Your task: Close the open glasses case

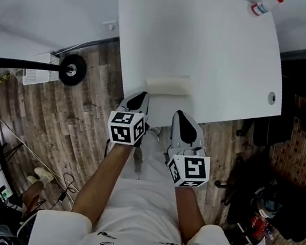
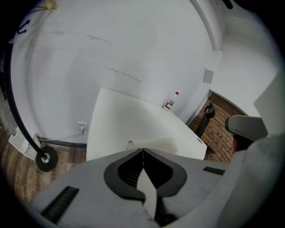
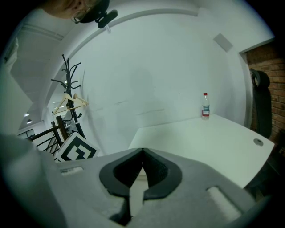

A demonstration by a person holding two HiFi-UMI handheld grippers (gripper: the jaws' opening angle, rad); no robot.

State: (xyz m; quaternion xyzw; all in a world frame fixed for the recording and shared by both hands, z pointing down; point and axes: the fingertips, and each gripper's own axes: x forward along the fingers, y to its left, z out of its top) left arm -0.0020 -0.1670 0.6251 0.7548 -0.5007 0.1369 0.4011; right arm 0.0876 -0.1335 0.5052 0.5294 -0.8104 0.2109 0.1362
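A cream glasses case (image 1: 169, 86) lies at the near edge of the white table (image 1: 212, 47); I cannot tell how far its lid stands up. My left gripper (image 1: 140, 98) is shut and empty, its tips just short of the case's left end. In the left gripper view the case (image 2: 156, 144) shows right beyond the closed jaws of the left gripper (image 2: 143, 150). My right gripper (image 1: 180, 117) is also shut and empty, a little nearer to me, below the case's right end. In the right gripper view the jaws of the right gripper (image 3: 142, 150) meet, and they hide the case.
A small bottle with a red cap (image 1: 265, 4) stands at the table's far right corner. A cable hole (image 1: 271, 98) sits near the right edge. On the wooden floor lie a black wheel (image 1: 72, 69) at the left and dark bags and a chair (image 1: 280, 193) at the right.
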